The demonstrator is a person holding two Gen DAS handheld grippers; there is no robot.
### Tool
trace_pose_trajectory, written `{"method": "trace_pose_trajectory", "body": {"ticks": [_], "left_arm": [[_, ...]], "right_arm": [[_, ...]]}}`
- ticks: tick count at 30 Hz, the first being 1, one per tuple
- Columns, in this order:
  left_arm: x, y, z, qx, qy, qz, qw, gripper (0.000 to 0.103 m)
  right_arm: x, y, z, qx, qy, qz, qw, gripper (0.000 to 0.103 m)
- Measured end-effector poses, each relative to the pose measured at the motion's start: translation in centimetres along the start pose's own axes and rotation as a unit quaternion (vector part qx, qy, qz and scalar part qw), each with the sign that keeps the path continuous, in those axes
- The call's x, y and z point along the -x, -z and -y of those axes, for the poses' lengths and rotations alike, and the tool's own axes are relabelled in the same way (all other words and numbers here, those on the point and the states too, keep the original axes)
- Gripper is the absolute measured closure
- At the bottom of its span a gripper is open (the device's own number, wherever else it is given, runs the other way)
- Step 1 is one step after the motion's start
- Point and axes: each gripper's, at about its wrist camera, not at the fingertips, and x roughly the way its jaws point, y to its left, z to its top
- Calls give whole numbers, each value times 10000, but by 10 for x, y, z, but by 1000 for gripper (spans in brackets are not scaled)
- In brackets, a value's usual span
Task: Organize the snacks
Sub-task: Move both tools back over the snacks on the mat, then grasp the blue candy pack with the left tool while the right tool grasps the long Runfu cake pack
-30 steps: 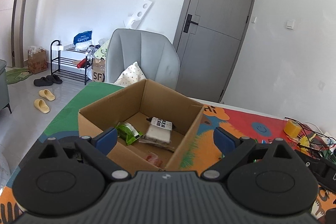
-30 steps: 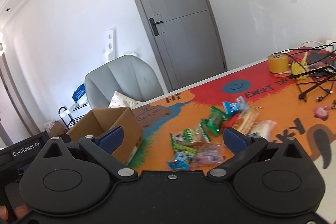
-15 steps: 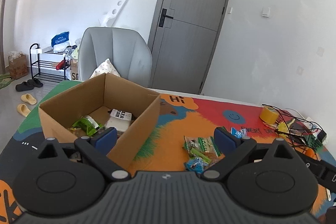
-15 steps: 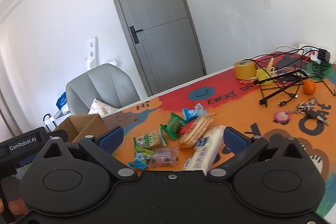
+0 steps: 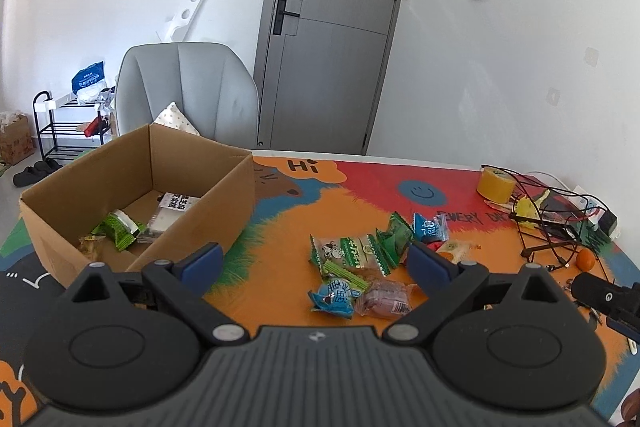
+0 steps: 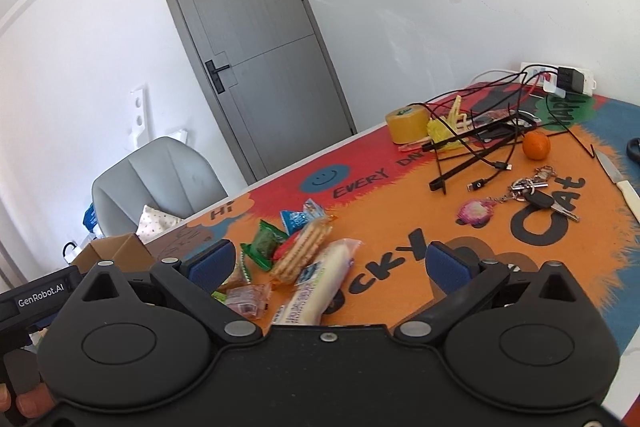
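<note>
Two hand-held grippers hover over the counter (image 5: 460, 187), each empty with its jaws spread wide: the left hand-held gripper (image 5: 316, 263) and the right hand-held gripper (image 6: 328, 263). Loose snack packets (image 5: 360, 267) lie scattered on the bright mat, just right of the cardboard box (image 5: 208, 215), which already holds a green packet (image 5: 118, 229) and a white packet (image 5: 170, 213).

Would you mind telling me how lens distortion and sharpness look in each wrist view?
Left wrist view: the door frame bows from fisheye distortion, yet the snacks look sharp. Right wrist view: the door leans strongly, corners darken, keys stay crisp.
</note>
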Motion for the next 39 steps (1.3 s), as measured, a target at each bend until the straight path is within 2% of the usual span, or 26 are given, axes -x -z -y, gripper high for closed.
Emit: {"method": "trace_pose_trajectory", "body": {"ticks": [9,19,21,33,35,39], "left_arm": [[-36,10,13,-198,42,-250,9995,9],[-78,16,13,-214,-164,-643,9976,34],[-84,18,14,-251,-205,-700,9970,36],[-120,28,22,-336,-346,-1091,9929,44],[-123,31,23,-359,-325,-1120,9925,48],[-126,35,28,-467,-437,-1118,9917,63]], "right_arm": [[-28,10,12,-143,198,-283,9993,0],[-70,22,-1,-179,24,-743,9971,4],[-78,24,-4,-187,-6,-826,9964,9],[-111,28,-13,-189,50,-1070,9941,15],[-115,31,-18,-130,13,-1101,9938,15],[-119,35,-28,112,91,-1086,9940,15]]}}
